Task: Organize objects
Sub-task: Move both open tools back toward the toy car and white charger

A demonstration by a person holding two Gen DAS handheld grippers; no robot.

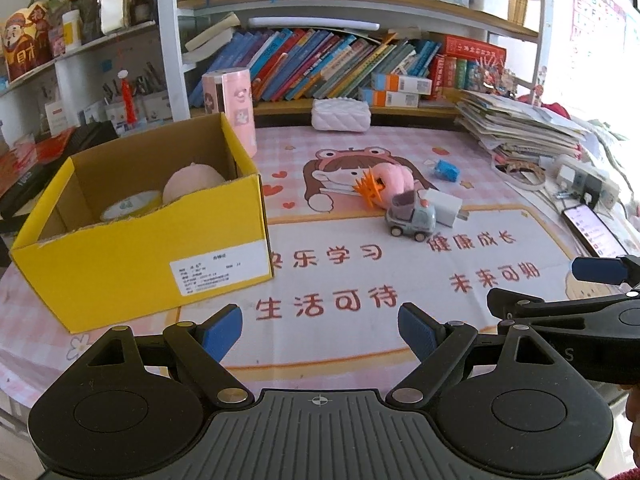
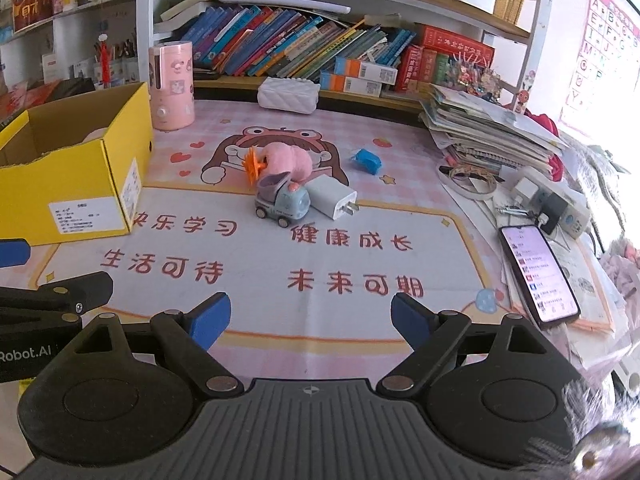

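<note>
A yellow cardboard box (image 1: 132, 248) stands open at the left and holds a pink round toy (image 1: 192, 182) and a tape roll (image 1: 130, 206). It also shows in the right wrist view (image 2: 80, 184). On the mat lie a grey toy truck (image 1: 412, 216), a white charger (image 1: 444, 206), a pink plush (image 1: 394, 180), an orange spiky toy (image 1: 370, 190) and a blue piece (image 1: 447, 170). The same pile shows in the right wrist view: the truck (image 2: 282, 202), the charger (image 2: 332, 198), the plush (image 2: 286, 162), the blue piece (image 2: 366, 160). My left gripper (image 1: 320, 332) is open and empty. My right gripper (image 2: 310, 320) is open and empty.
A pink cylinder (image 2: 172, 84) and a white quilted pouch (image 2: 288, 94) stand at the back. A stack of papers (image 2: 484, 124), a power strip (image 2: 556, 204) and a lit phone (image 2: 538, 276) are at the right. Bookshelves (image 2: 320, 48) line the rear.
</note>
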